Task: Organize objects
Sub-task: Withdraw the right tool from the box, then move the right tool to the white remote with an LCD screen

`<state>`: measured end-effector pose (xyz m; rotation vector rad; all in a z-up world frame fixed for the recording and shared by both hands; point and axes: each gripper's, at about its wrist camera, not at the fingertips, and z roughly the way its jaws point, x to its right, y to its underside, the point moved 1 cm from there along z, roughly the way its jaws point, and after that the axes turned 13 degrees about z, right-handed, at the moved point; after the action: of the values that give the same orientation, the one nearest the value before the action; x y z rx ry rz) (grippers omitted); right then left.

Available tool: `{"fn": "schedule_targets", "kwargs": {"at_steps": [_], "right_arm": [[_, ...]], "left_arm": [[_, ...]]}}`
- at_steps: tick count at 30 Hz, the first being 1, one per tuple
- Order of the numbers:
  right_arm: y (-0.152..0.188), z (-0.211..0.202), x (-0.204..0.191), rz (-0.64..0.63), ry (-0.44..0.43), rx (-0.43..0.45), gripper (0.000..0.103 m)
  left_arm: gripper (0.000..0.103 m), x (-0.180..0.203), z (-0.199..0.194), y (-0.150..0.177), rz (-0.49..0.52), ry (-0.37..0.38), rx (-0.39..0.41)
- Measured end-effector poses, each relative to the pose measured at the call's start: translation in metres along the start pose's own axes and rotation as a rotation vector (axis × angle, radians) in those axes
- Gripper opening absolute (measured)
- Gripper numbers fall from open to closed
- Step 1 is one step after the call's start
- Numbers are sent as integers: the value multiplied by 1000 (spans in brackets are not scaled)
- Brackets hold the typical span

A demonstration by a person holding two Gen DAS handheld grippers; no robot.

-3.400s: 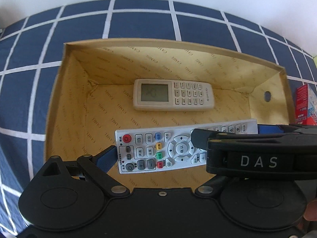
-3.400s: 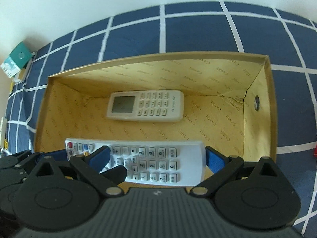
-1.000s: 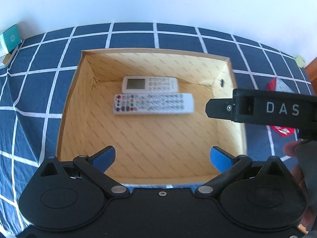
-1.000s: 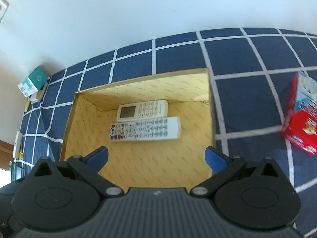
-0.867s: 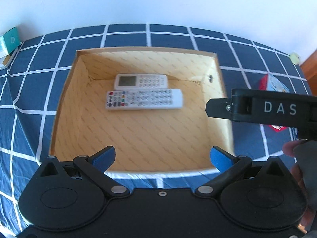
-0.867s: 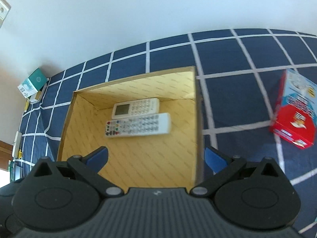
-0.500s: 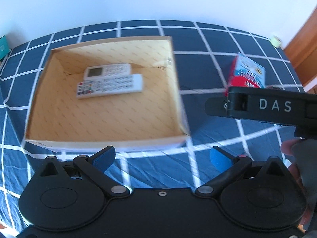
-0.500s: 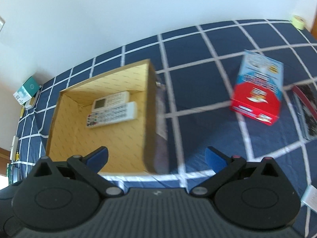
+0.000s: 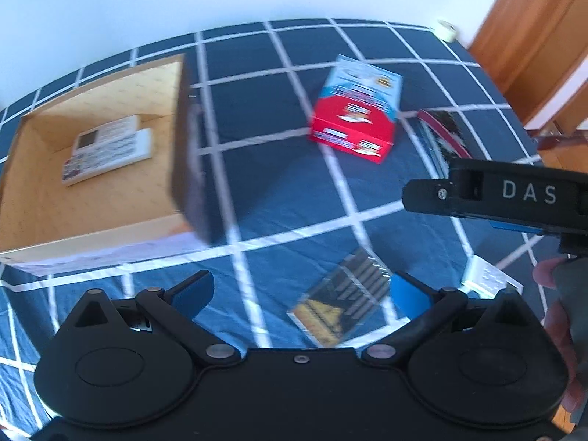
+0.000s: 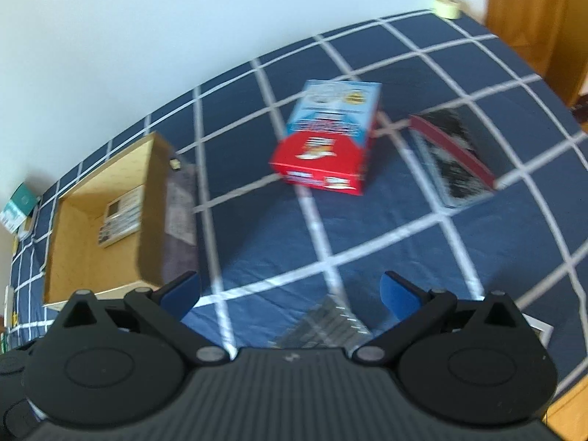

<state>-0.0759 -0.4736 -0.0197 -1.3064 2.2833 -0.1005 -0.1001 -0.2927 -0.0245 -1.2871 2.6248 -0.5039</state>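
Cardboard box point(image 9: 176, 139): matt, tan printed-paper lining. Two remotes point(image 9: 106, 150): white plastic, smooth. Bedcover point(image 9: 275, 183): woven cloth, navy, white grid, matt. Red-and-blue carton point(image 9: 354, 110): printed card, slight sheen. Black book point(image 10: 452, 154): glossy cover. Packet point(image 9: 345, 301): clear glossy film. Left gripper point(image 9: 299, 292), right gripper point(image 10: 290, 294): matt black plastic, blue pads point(image 9: 193, 292), metal rivets.

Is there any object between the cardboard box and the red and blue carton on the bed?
No. Both views show only bare checked bedcover between the cardboard box and the red and blue carton.
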Motion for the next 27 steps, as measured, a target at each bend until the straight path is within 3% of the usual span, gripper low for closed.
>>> {"fn": "schedule_targets", "kwargs": {"at_steps": [14,27], "right_arm": [[0,-20,132,173,91,26,103],[18,-10,219,382,158,2,103]], "left_arm": [[103,111,45,-12,166,78,-48],[103,171,102,-19,312,162,-150]]}}
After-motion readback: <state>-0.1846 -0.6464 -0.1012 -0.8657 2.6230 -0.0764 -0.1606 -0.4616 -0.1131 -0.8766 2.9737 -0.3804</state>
